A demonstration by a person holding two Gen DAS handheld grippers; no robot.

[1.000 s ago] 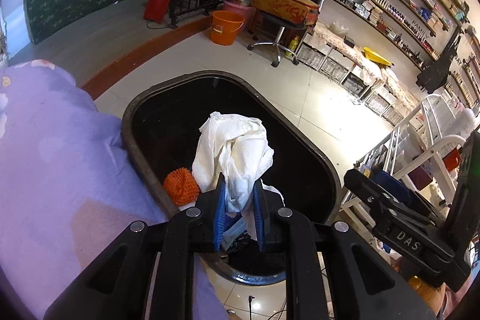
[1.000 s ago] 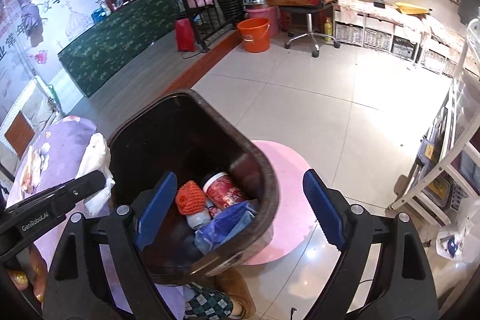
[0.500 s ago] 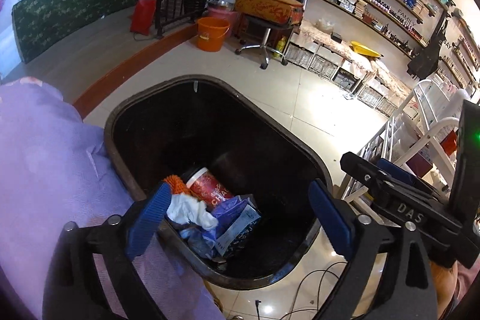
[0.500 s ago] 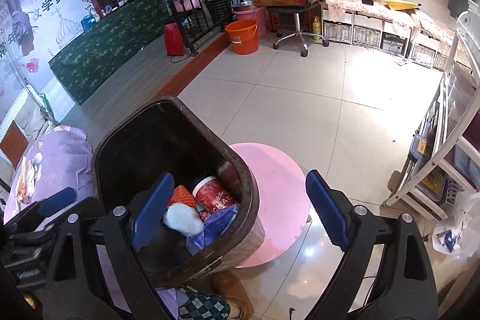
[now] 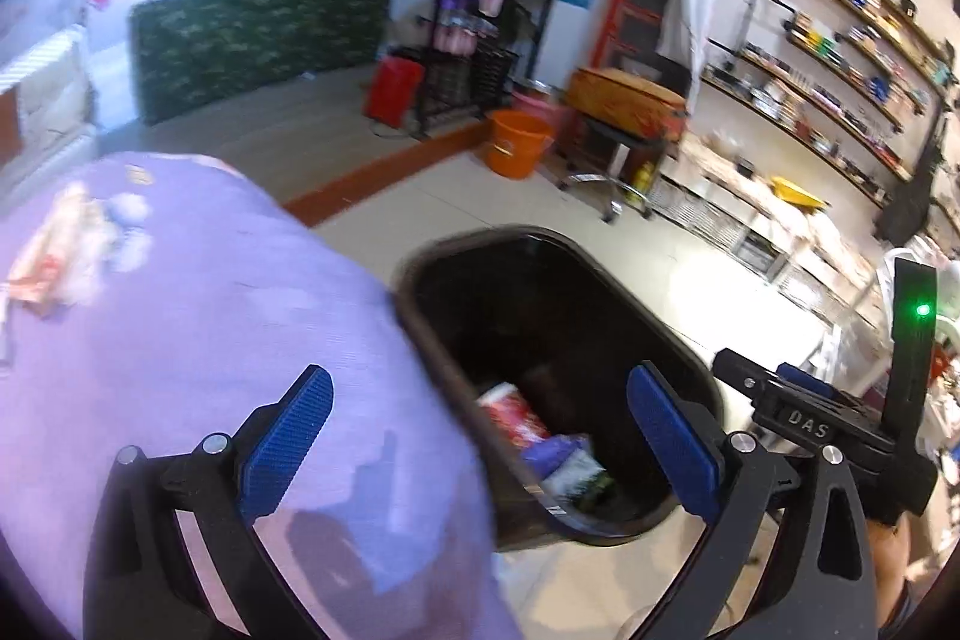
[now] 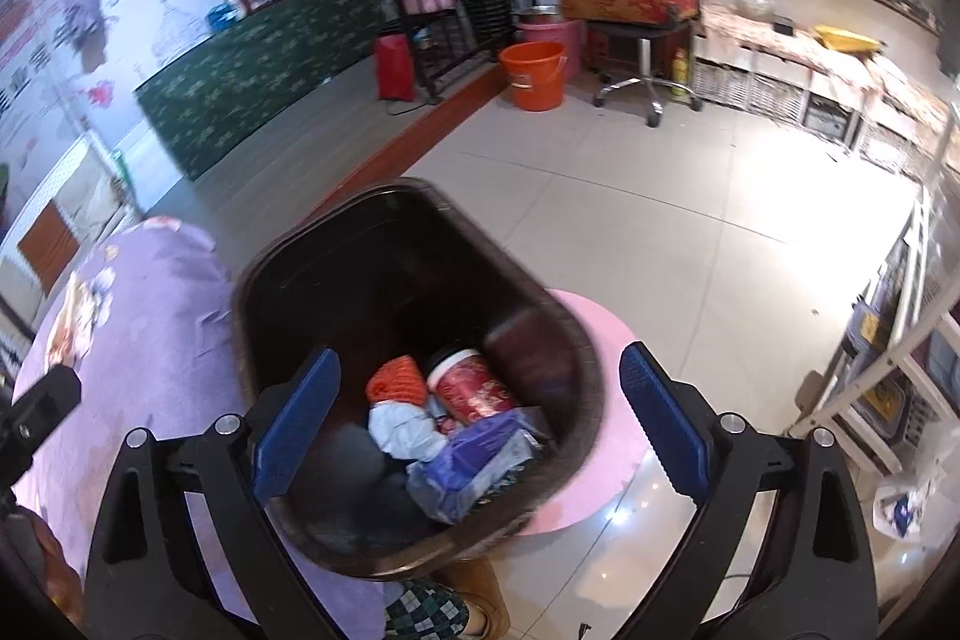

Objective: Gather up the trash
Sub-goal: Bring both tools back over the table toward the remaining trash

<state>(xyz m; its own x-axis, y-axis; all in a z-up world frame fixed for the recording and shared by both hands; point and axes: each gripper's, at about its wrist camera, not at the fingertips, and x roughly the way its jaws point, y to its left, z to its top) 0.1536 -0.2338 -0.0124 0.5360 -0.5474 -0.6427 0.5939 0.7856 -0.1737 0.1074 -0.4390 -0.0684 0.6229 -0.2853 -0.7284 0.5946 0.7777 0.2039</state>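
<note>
Trash: cup [image 6: 474, 388], tissue [image 6: 402, 430], wrappers [image 6: 474, 466] already in bin [image 6: 288, 280]. Scraps [image 5: 66, 244] left on purple cloth [image 5: 210, 316]. Left gripper [image 5: 480, 436] and right gripper [image 6: 480, 418] opening wide, holding nothing.

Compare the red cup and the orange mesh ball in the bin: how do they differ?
The red cup is a smooth, printed cylinder with a white rim, lying on its side; the orange mesh ball is a smaller, netted, crumpled lump. The cup looks rigid, the ball soft. Both lie side by side in the dark bin.

Dark brown bin [image 6: 576, 340]; red cup [image 6: 474, 391]; orange mesh [image 6: 399, 379]; lilac floral cloth [image 6: 150, 316]; pink mat [image 6: 606, 448]; blue fingers [image 6: 657, 418].
</note>
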